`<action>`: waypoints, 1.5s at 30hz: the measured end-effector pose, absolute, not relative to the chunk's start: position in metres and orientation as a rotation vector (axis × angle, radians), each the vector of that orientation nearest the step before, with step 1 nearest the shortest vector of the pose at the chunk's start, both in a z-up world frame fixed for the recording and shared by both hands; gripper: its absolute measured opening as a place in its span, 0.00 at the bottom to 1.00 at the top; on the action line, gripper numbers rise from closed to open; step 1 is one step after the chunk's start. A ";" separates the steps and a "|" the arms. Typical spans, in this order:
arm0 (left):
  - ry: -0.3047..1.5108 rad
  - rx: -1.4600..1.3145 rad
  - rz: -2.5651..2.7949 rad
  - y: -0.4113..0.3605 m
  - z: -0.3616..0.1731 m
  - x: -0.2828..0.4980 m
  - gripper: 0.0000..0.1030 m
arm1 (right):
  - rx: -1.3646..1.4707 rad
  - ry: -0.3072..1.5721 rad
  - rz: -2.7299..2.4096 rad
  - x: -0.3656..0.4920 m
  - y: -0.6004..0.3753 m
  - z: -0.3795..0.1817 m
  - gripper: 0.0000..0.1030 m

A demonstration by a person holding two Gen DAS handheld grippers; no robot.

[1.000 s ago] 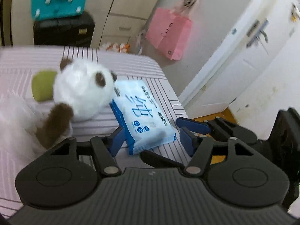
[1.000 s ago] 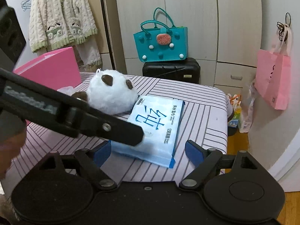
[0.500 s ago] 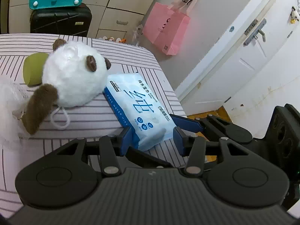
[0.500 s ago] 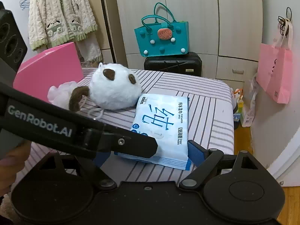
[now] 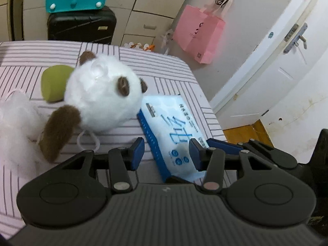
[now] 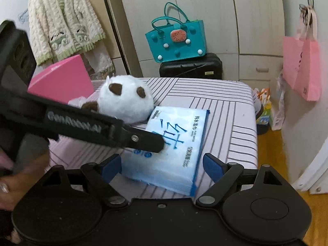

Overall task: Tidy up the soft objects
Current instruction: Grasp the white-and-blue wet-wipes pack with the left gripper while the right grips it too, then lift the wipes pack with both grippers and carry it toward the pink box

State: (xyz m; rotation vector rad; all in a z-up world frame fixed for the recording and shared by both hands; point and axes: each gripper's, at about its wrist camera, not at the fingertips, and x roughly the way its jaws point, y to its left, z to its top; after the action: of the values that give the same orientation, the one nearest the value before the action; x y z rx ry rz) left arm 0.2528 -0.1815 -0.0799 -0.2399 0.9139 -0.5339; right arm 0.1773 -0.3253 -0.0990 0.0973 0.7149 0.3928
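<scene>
The left gripper (image 5: pixel 166 151) has just been closing around the wet-wipe pack (image 5: pixel 171 131) beside the plush panda (image 5: pixel 102 96), pad contact unclear; the right gripper (image 6: pixel 162 168) gapes empty.

A soft, rectangular blue-and-white plastic pack of wet wipes (image 5: pixel 174 131) lies flat on a pink striped surface, printed face up, with large blue characters across it. Touching its far corner is a round, fluffy white plush toy (image 5: pixel 102 98) with dark brown ears and a brown limb. Behind the toy sits a rounded olive-green cushion-like object (image 5: pixel 53 82). Beside them lies a fluffy white mesh puff (image 5: pixel 16 121).
</scene>
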 end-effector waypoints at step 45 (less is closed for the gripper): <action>0.929 -0.064 -0.585 -0.208 -0.067 0.216 0.39 | 0.247 0.706 0.164 0.126 -0.303 -0.091 0.56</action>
State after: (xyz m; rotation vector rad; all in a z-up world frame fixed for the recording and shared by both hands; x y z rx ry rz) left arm 0.2156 -0.2080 -0.0673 -0.0639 0.9289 -0.5854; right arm 0.1256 -0.3031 -0.0906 0.2470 0.7059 0.1641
